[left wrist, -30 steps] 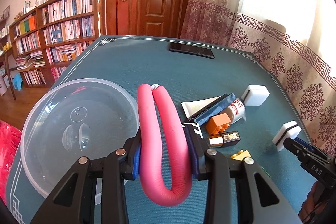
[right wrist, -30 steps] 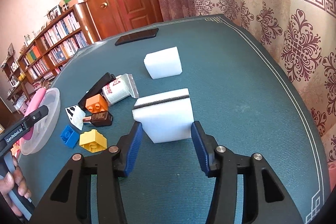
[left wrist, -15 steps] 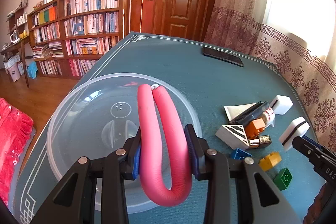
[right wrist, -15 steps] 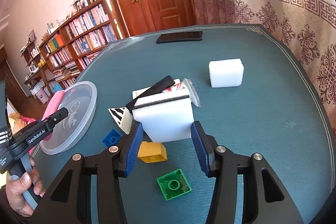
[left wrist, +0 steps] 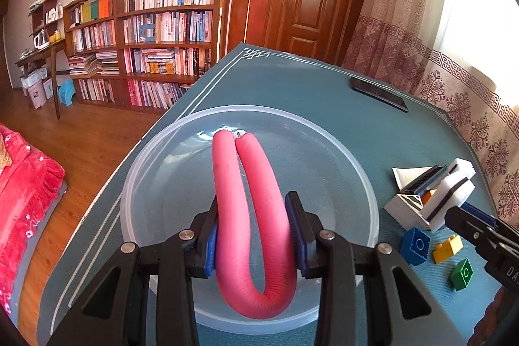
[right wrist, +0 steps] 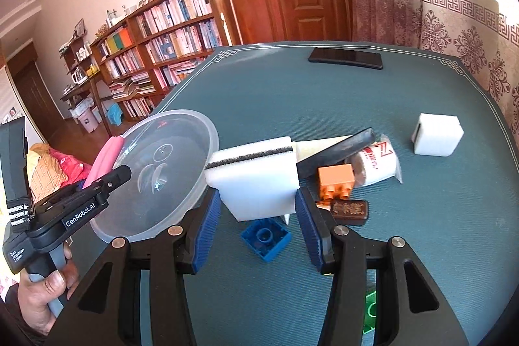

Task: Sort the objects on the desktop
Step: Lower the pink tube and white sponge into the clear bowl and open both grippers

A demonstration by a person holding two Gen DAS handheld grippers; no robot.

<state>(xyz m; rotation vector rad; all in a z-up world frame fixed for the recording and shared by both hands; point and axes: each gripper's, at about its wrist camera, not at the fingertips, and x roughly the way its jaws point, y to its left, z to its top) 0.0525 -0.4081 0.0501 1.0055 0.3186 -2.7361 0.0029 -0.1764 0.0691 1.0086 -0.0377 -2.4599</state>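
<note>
While both grippers hover by the clear bowl [left wrist: 363, 184], each has sth clamped.
L gripper [left wrist: 256, 235]: jaws pinch folded pink foam tube [left wrist: 249, 200] over bowl. R gripper [right wrist: 258, 216]: jaws grip white sponge w/ black stripe [right wrist: 256, 177] just beside bowl rim, above blue brick [right wrist: 266, 239] on teal table [right wrist: 438, 216].

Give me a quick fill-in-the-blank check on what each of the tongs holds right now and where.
1. The left tongs grip a bent ____ foam tube.
2. That tube hangs over the clear plastic ____.
3. The right tongs hold a white ____ with a dark stripe.
4. Below it on the table lies a ____ brick.

Missing words: pink; bowl; sponge; blue
</note>
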